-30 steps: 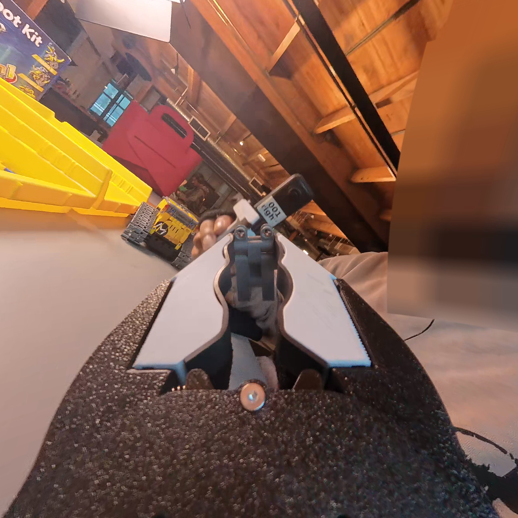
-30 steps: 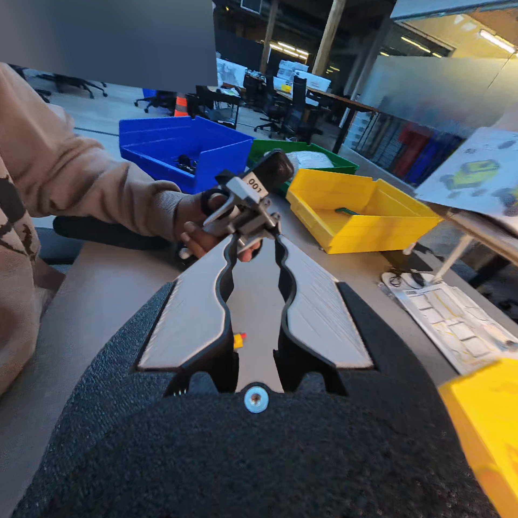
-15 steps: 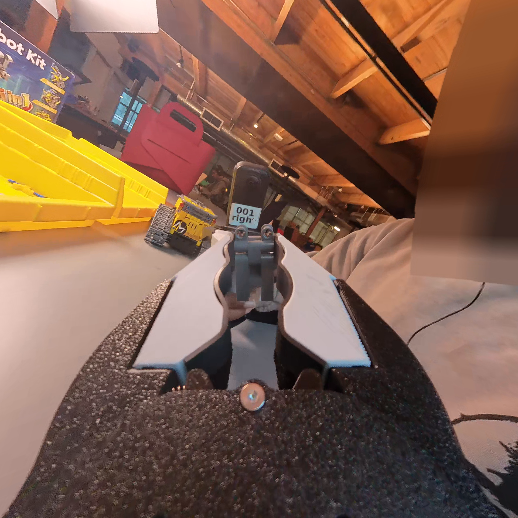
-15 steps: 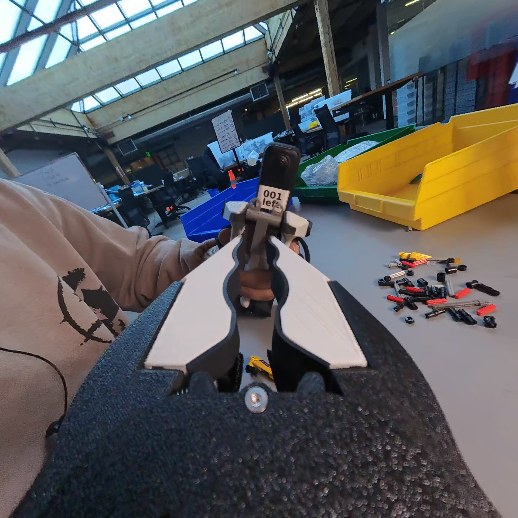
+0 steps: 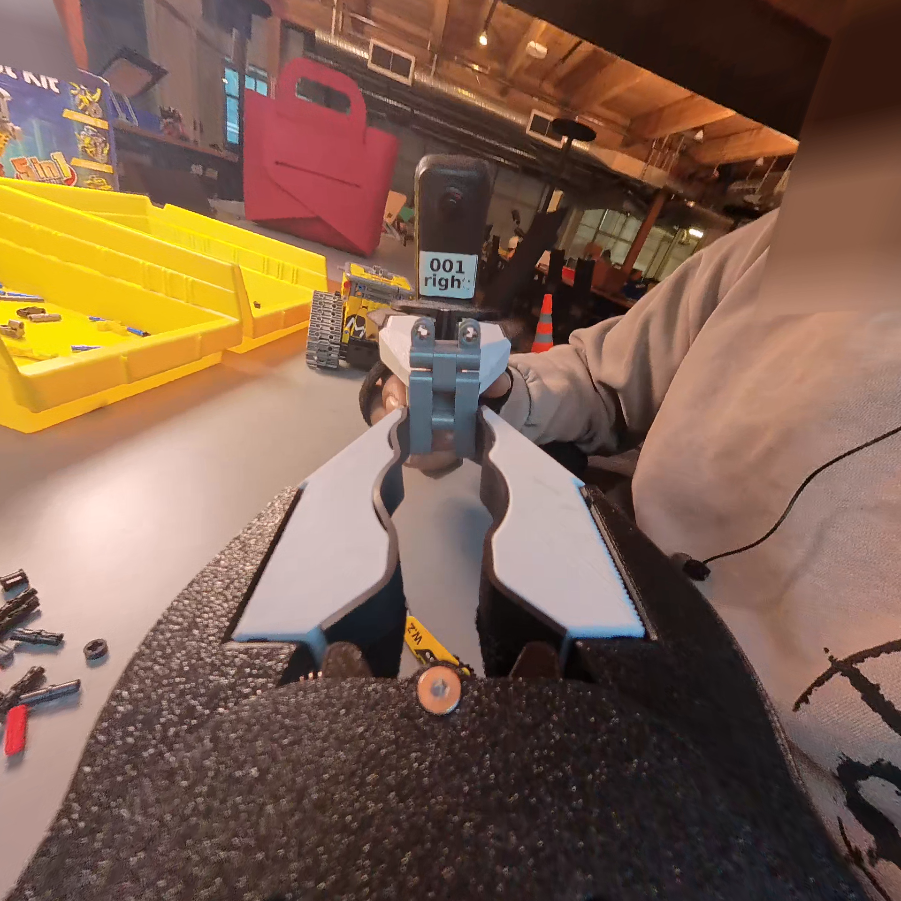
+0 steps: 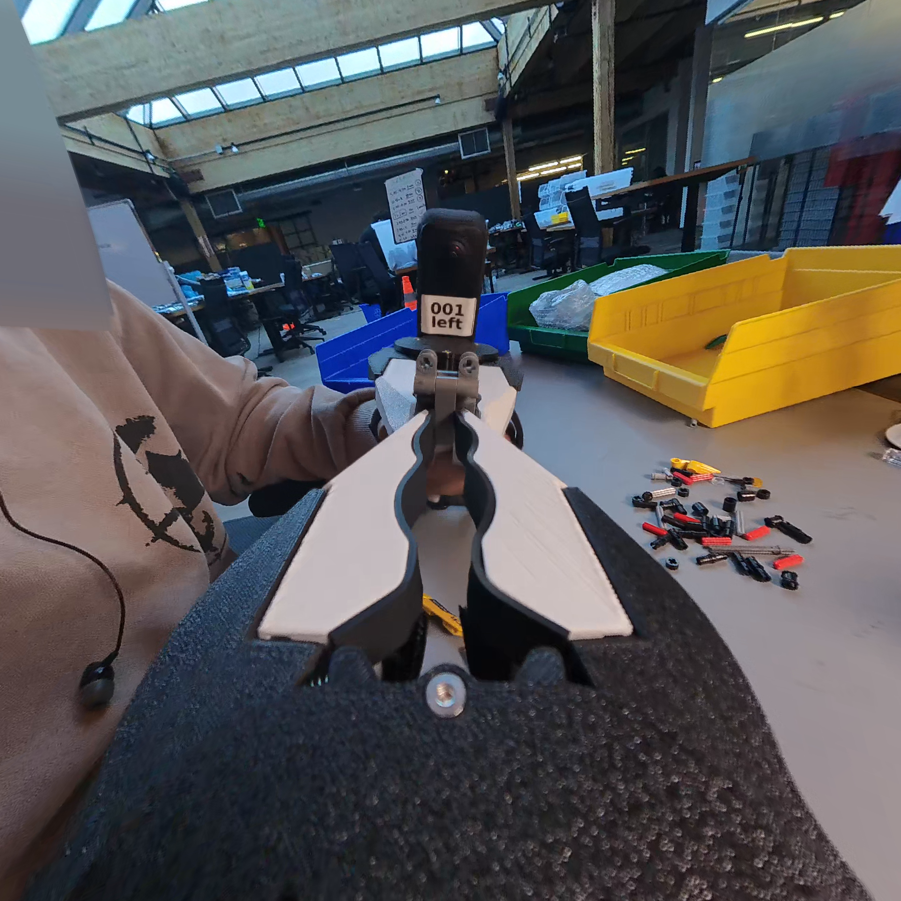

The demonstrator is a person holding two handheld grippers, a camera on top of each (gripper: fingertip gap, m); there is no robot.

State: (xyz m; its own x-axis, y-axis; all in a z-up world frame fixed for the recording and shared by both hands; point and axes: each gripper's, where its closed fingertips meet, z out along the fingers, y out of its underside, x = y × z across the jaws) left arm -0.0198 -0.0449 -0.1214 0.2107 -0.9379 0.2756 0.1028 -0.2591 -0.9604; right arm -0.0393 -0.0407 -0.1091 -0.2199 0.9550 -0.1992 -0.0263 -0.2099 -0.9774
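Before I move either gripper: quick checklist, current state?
1. Grippers apart: the left gripper and right gripper point tip to tip, very close. Contact: cannot tell.
2. Left gripper empty: the fingers stand apart and hold no part. Ok.
3. Right gripper state: only a narrow gap shows at the tips. Open or shut: cannot tell.
4. Yellow part: it lies on the table beneath the grippers, ungripped. Ok.
5. Parts pile: it sits off to the side, clear of both grippers. Ok.
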